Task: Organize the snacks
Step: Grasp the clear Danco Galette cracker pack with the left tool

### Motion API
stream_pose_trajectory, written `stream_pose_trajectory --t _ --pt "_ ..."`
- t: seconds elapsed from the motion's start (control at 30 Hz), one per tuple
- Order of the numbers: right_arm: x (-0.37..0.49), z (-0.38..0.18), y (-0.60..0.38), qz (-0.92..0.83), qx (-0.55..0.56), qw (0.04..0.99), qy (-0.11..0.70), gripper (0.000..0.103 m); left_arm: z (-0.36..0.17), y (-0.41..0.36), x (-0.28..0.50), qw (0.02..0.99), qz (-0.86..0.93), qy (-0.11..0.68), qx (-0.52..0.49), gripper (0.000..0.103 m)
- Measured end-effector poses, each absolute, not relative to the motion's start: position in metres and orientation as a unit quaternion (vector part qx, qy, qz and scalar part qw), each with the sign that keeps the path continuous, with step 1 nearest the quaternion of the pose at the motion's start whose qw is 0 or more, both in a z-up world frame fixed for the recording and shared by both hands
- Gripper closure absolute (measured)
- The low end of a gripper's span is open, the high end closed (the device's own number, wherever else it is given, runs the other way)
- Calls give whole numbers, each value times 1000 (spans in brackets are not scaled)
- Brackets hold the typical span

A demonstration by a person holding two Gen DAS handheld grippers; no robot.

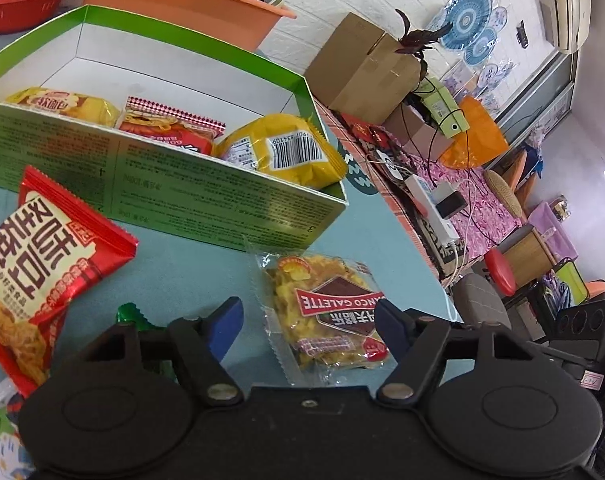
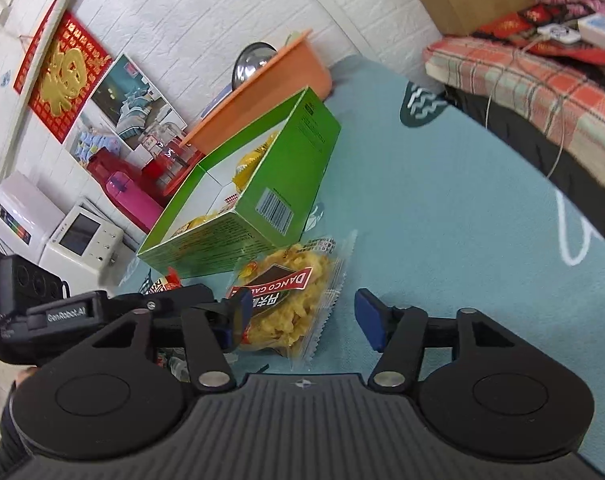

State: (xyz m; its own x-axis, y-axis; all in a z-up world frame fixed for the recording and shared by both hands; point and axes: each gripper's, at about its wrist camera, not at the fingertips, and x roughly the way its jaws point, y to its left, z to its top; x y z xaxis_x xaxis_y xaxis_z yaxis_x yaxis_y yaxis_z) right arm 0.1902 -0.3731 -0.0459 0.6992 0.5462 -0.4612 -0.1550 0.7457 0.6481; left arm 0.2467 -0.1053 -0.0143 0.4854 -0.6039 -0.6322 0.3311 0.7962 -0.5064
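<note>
Right now both grippers stand wide open and empty over the galette pack [image 1: 326,316], lying on the table [image 1: 382,232] just beside the green box [image 1: 206,200]. Left gripper [image 1: 308,316] straddles it, nearer; right gripper [image 2: 302,314] comes in crosswise.

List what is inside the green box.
In the green box lie three packets: a yellow snack bag at the left, a red-edged packet in the middle, and a yellow barcode packet at the right. The near wall hides their lower parts and anything beneath.
</note>
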Motion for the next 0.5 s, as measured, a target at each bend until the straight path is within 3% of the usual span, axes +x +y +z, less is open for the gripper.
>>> stream_pose_trajectory --t 0.13,0.23,0.3,0.5 --pt "194 -48 -363 207 286 873 337 16 -16 -115 247 846 -282 428 -144 40" --pt "196 -51 -360 205 287 872 340 31 -18 -125 243 854 -276 426 -114 72" --pt "191 -47 -357 209 277 876 335 40 -20 -125 240 851 -279 426 -126 71" --pt "163 -18 -349 204 218 906 301 44 5 -115 219 860 -295 390 -145 71"
